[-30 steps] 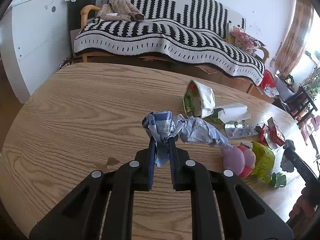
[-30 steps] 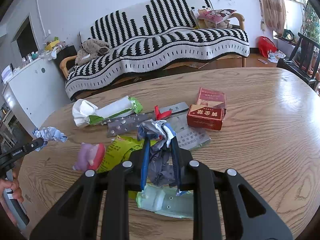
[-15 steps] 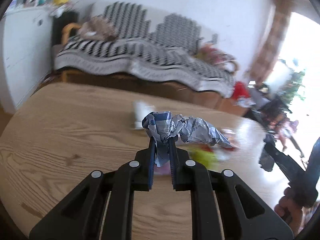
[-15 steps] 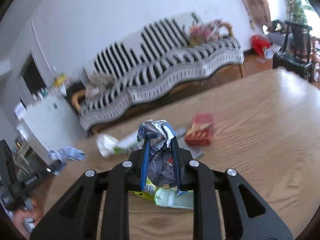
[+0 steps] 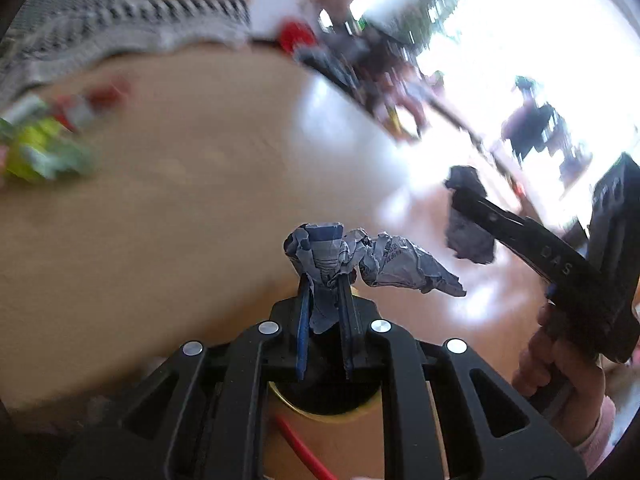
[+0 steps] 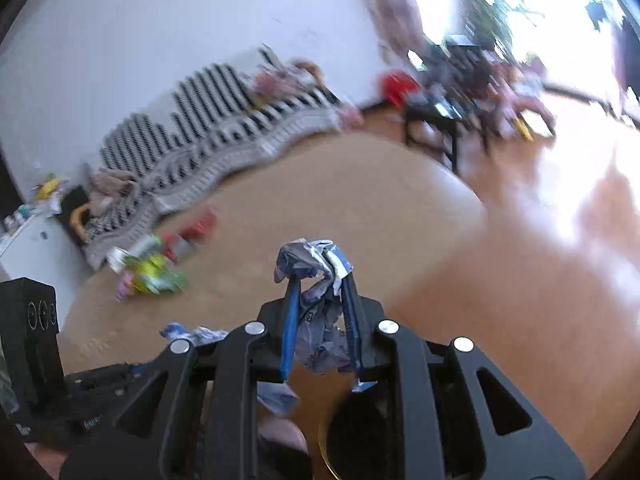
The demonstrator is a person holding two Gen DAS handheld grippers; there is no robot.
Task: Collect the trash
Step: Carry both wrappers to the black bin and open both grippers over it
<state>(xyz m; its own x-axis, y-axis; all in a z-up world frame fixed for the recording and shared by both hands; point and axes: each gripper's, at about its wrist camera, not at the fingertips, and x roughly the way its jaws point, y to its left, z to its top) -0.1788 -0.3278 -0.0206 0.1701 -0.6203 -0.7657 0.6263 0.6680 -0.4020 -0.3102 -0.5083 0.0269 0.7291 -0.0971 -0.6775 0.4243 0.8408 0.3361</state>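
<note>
Blue-grey crumpled paper wad (image 5: 320, 256) is sitting pinched in the left gripper (image 5: 325, 284), jaws nearly closed on it, off the wooden table (image 5: 160, 220) edge. Right gripper (image 6: 318, 292) is clamping a crumpled wrapper (image 6: 316, 312) above the gold-rimmed bin (image 6: 352, 432).

We see heavy motion blur on bkgd, blown-out window (image 5: 500, 40) glare upper right, floor (image 6: 560, 216) reflections, fisheye-dark corners.
</note>
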